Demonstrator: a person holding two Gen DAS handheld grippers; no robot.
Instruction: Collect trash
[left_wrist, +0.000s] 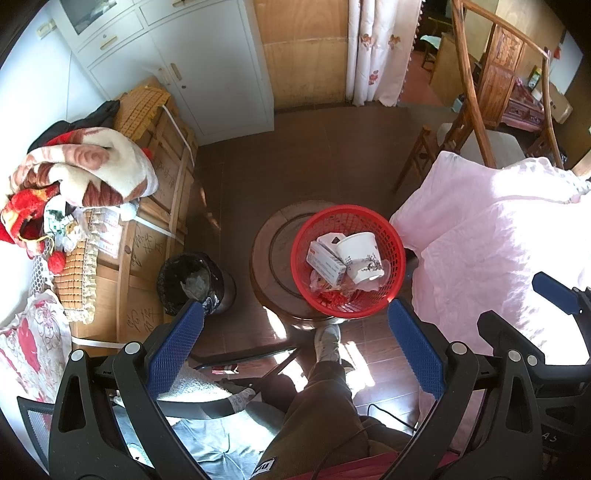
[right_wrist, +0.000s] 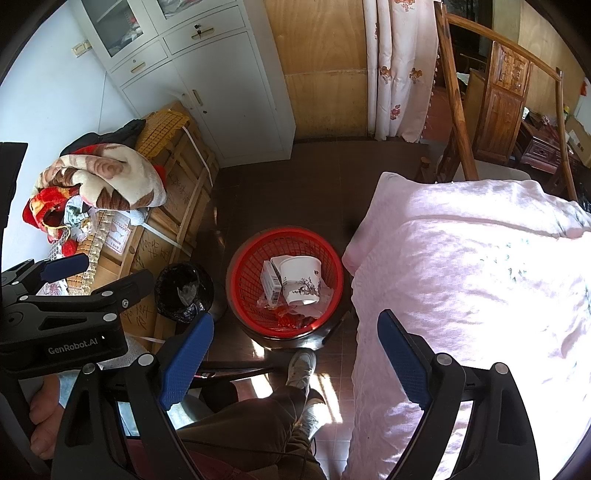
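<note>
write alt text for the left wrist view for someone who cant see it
A red mesh basket holding a white paper cup, a small box and wrappers sits on a round wooden stool, framed by the open left gripper. A black-lined bin stands to its left, pink bedding to its right.

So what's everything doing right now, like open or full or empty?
Left gripper: open, holding nothing.
Right gripper: open, holding nothing.
Red basket: upright on a round wooden stool, holding trash.
Paper cup: tipped over in the basket.
Black bin: upright, bag-lined, nearly empty.
Cabinet: doors shut.
</note>
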